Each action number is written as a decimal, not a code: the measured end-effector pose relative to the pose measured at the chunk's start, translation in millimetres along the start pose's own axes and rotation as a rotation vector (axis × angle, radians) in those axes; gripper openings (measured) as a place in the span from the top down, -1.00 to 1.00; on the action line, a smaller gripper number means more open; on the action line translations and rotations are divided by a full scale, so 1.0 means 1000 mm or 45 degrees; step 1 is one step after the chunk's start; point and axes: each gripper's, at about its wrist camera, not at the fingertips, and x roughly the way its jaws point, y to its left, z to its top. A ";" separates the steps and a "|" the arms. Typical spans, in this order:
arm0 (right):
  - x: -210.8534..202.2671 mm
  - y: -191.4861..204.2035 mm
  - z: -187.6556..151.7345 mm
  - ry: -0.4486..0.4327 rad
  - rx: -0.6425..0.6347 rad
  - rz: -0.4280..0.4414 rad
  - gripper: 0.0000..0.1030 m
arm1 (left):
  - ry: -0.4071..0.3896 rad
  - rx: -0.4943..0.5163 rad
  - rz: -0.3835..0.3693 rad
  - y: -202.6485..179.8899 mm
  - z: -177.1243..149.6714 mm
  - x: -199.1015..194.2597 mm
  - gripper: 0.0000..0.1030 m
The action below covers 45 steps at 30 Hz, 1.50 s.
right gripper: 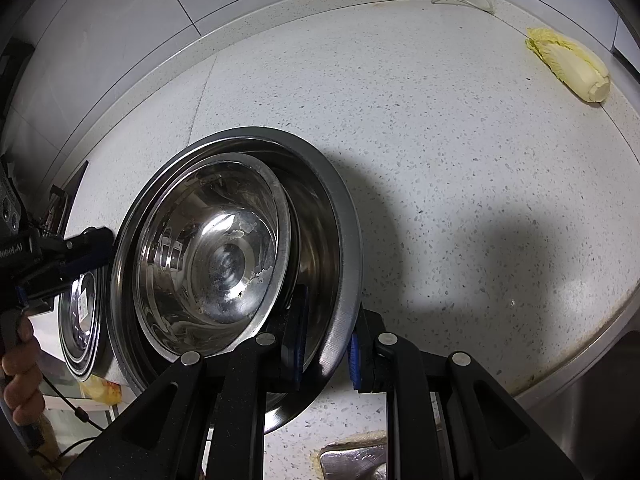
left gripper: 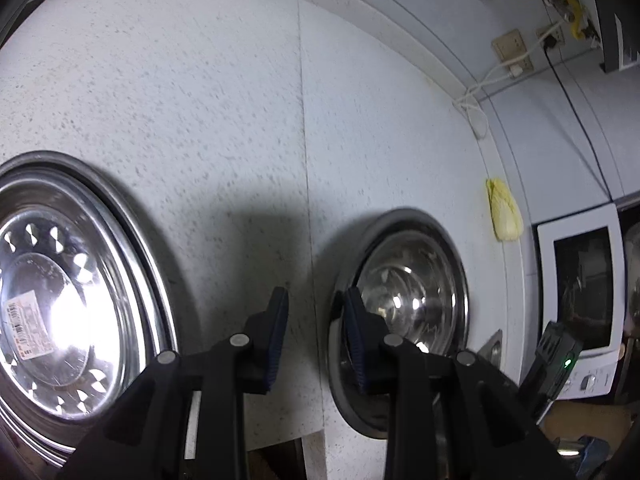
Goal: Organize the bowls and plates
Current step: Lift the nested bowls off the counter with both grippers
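Note:
In the right wrist view, a smaller steel bowl (right gripper: 208, 252) sits nested in a larger steel bowl (right gripper: 320, 216) on the speckled white counter. My right gripper (right gripper: 326, 350) straddles the large bowl's near rim, one finger inside and one outside, jaws a little apart. My left gripper (right gripper: 86, 250) shows at the left edge beside the bowls. In the left wrist view, the left gripper (left gripper: 316, 320) is open and empty, between a stack of steel plates (left gripper: 60, 300) on the left and the bowls (left gripper: 412, 292) on the right.
A yellow napa cabbage (right gripper: 572, 66) lies at the counter's back right, also in the left wrist view (left gripper: 504, 210). A white microwave (left gripper: 580, 288) stands at the far end. Wall sockets and cables (left gripper: 516, 56) hang behind. A sink corner (right gripper: 352, 456) lies near the front edge.

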 end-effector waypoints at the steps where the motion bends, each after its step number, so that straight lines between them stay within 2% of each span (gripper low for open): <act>1: 0.000 0.000 0.000 -0.001 0.001 0.002 0.70 | 0.005 0.004 0.002 -0.001 -0.002 0.002 0.46; 6: 0.000 0.000 0.000 -0.002 0.002 0.002 0.70 | 0.055 0.022 0.024 -0.002 -0.008 0.016 0.46; 15: 0.001 -0.001 0.000 -0.002 0.003 -0.003 0.70 | 0.049 0.010 -0.005 0.003 -0.005 0.021 0.47; 21: 0.000 0.000 0.001 0.003 -0.001 -0.007 0.70 | 0.040 0.055 0.042 -0.006 -0.007 0.021 0.48; 23: 0.000 0.002 0.002 0.005 -0.003 -0.014 0.70 | 0.039 0.077 0.030 -0.008 -0.008 0.021 0.71; 35: -0.013 0.006 0.007 -0.032 0.004 -0.059 0.70 | 0.062 0.098 0.018 -0.016 -0.007 0.027 0.87; 37: -0.012 0.008 0.006 -0.033 -0.012 -0.065 0.76 | 0.055 0.105 0.015 -0.017 -0.007 0.027 0.87; 45: -0.010 0.011 0.004 -0.046 -0.019 -0.074 0.76 | 0.030 0.126 -0.014 -0.019 -0.006 0.022 0.88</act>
